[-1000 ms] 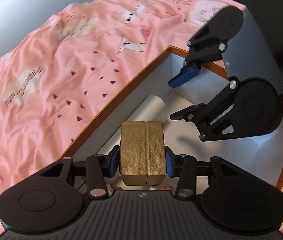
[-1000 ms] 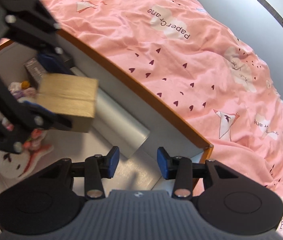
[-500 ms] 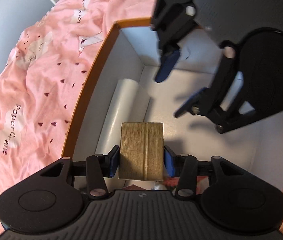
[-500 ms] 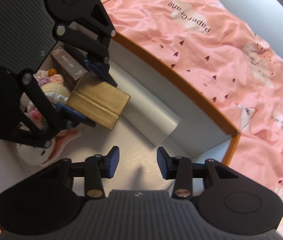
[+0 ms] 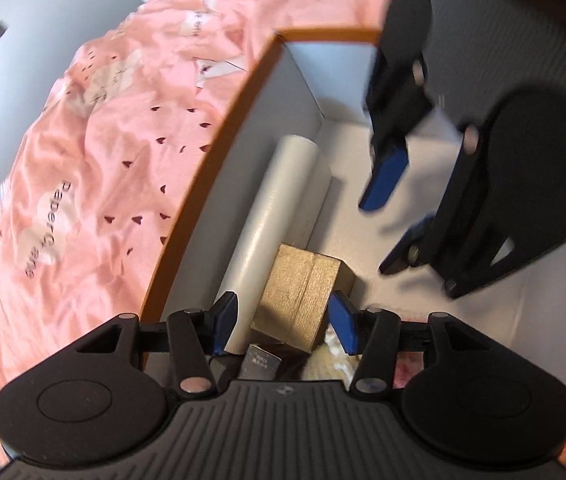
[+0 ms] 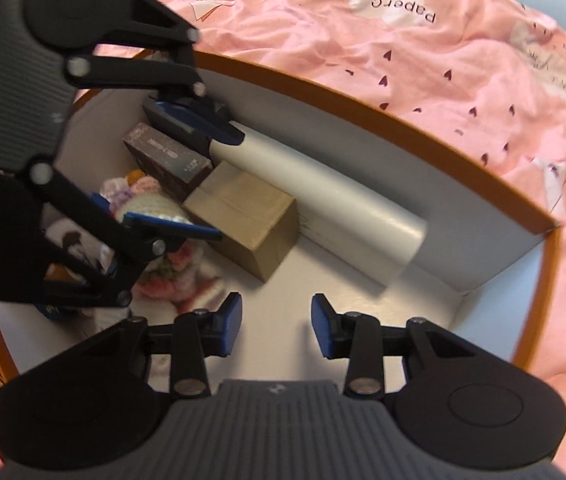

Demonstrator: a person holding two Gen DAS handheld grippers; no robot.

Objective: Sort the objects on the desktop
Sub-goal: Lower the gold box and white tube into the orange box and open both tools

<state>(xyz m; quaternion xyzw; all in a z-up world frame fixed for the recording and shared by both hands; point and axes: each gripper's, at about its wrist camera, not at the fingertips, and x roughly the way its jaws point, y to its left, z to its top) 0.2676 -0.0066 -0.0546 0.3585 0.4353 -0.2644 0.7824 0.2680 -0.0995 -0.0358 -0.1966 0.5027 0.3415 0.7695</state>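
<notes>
A gold box (image 5: 299, 296) lies on the floor of the white storage box (image 5: 203, 184), against a white cylinder (image 5: 283, 200). My left gripper (image 5: 283, 320) hovers over it with its jaws opening; the blue pads stand clear of the gold box's sides. From the right wrist view the gold box (image 6: 243, 216) rests beside a dark box (image 6: 167, 156), under the left gripper's fingers (image 6: 171, 228). My right gripper (image 6: 275, 324) hangs over bare floor inside the storage box (image 6: 403, 120), its jaws closing with nothing between them.
Crocheted toys (image 6: 143, 200) fill the storage box's left end, by the dark box. The white cylinder (image 6: 331, 200) lies along the far wall. A pink printed sheet (image 6: 443, 40) surrounds the orange-rimmed box. Bare floor shows at the right end.
The left gripper's pads have spread and let go of the gold box, which now lies lower, tilted against the cylinder. The right gripper's pads have drawn a little closer together.
</notes>
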